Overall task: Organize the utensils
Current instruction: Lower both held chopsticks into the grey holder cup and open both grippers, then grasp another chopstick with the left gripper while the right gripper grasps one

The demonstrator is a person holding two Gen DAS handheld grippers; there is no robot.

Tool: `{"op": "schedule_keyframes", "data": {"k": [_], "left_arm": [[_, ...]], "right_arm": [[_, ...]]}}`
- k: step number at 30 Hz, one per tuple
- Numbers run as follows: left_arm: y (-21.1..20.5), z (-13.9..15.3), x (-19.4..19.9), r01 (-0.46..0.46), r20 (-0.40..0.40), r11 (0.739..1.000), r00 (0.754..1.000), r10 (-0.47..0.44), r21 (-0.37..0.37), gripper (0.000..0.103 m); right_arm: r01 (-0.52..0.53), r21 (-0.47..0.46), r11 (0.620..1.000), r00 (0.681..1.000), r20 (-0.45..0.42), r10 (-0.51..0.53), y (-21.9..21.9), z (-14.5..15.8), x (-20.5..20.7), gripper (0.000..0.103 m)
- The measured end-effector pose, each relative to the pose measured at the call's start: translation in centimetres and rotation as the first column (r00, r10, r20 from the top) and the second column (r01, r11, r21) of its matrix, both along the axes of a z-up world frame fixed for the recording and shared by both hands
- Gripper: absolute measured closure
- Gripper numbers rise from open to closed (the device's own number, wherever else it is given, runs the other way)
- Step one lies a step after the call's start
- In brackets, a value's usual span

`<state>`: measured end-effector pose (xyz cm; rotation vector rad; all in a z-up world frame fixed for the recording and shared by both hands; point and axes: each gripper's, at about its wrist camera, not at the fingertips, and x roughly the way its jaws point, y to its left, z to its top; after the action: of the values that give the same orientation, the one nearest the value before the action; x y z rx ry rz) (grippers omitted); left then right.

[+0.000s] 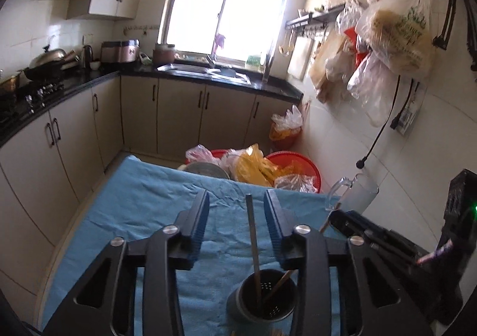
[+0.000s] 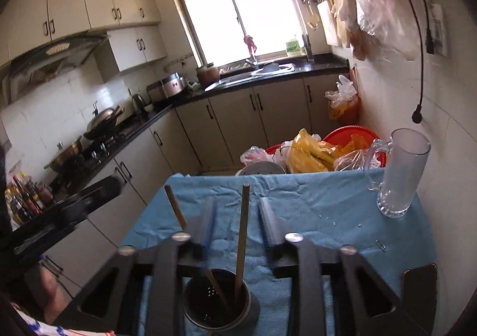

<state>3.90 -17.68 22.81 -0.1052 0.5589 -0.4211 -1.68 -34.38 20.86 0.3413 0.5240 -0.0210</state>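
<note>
Right wrist view: both tools [image 2: 235,214] [image 1: 235,211] apart, chopsticks [image 2: 242,234] upright in holder [image 2: 217,303], tips down.

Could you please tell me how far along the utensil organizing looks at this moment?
Two chopsticks already stand in the dark utensil holder on the blue cloth. Nothing is in hand: the left gripper and right gripper are open. No loose utensils show on the cloth.
</note>
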Motion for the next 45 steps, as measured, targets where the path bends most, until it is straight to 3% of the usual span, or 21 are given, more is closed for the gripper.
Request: {"op": "schedule_keyframes", "data": {"k": [5,7,9,13,15,17,19,22,24,28,33,36,37,39,42,45], "left_arm": [[3.7,0.7,-3.7,-0.034,0.037,0.999,0.999,0.034,0.01,0.054],[5.5,-0.3,-5.3,-0.045,0.021,0.999,0.999,0.045,0.012,0.049],[6.6,-1.9,-6.4,-0.041,-0.012,0.999,0.999,0.041,0.023,0.048],[7.3,-7.7,-7.9,0.012,-0.136,0.997,0.991,-0.001,0.077,0.048],[7.0,-11.1,-8.3,0.057,-0.225,0.994,0.974,-0.033,0.098,0.048],[6.3,-14.3,-8.9,0.114,-0.299,0.987,0.951,-0.077,0.112,0.053],[5.4,-16.3,-9.5,0.166,-0.34,0.978,0.934,-0.114,0.128,0.063],[3.8,-18.5,-10.3,0.232,-0.367,0.959,0.917,-0.158,0.165,0.066],[3.1,-19.3,-10.6,0.255,-0.37,0.946,0.914,-0.169,0.199,0.067],[1.5,-20.6,-10.4,0.28,-0.383,0.922,0.909,-0.165,0.267,0.079],[0.2,-20.9,-9.7,0.297,-0.388,0.912,0.905,-0.174,0.283,0.079],[-0.7,-21.0,-9.5,0.302,-0.379,0.905,0.908,-0.177,0.3,0.08],[-0.7,-21.0,-9.4,0.29,-0.378,0.907,0.911,-0.163,0.307,0.089],[-0.3,-20.9,-8.7,0.254,-0.385,0.919,0.914,-0.126,0.302,0.097],[1.6,-20.9,-7.9,0.184,-0.437,0.956,0.897,-0.067,0.23,0.097],[2.9,-20.8,-7.9,0.147,-0.457,0.963,0.889,-0.028,0.227,0.097]], "right_arm": [[0.024,-0.006,1.0,1.0,0.01,-0.024,-0.5,1.4,-3.7,0.062],[0.034,-0.026,0.999,0.999,-0.008,-0.035,-0.8,0.9,-5.9,0.052],[0.037,-0.051,0.998,0.998,-0.057,-0.04,-1.0,-0.8,-8.3,0.05],[0.02,-0.054,0.998,0.98,-0.198,-0.03,-1.3,-6.1,-11.7,0.05],[0.014,-0.029,0.999,0.962,-0.271,-0.021,-1.6,-9.1,-13.0,0.051],[0.011,0.021,1.0,0.944,-0.329,-0.003,-1.8,-11.8,-14.0,0.063],[0.008,0.053,0.999,0.933,-0.36,0.011,-1.8,-13.7,-14.6,0.065],[-0.004,0.064,0.998,0.926,-0.376,0.028,-1.4,-15.0,-14.9,0.065],[-0.013,0.06,0.998,0.923,-0.383,0.035,-0.9,-15.4,-14.8,0.065],[-0.035,0.015,0.999,0.912,-0.408,0.039,0.2,-16.2,-13.9,0.065],[-0.041,0.006,0.999,0.902,-0.43,0.04,0.9,-17.1,-13.0,0.067],[-0.037,-0.006,0.999,0.9,-0.435,0.031,1.0,-17.5,-12.6,0.076],[-0.038,-0.015,0.999,0.899,-0.437,0.028,1.0,-17.6,-12.5,0.082],[-0.044,-0.006,0.999,0.898,-0.439,0.037,0.8,-17.7,-12.5,0.088],[-0.059,-0.007,0.998,0.888,-0.458,0.049,0.4,-17.6,-12.7,0.09],[-0.064,-0.013,0.998,0.88,-0.473,0.05,-0.2,-17.5,-13.2,0.09]]}}
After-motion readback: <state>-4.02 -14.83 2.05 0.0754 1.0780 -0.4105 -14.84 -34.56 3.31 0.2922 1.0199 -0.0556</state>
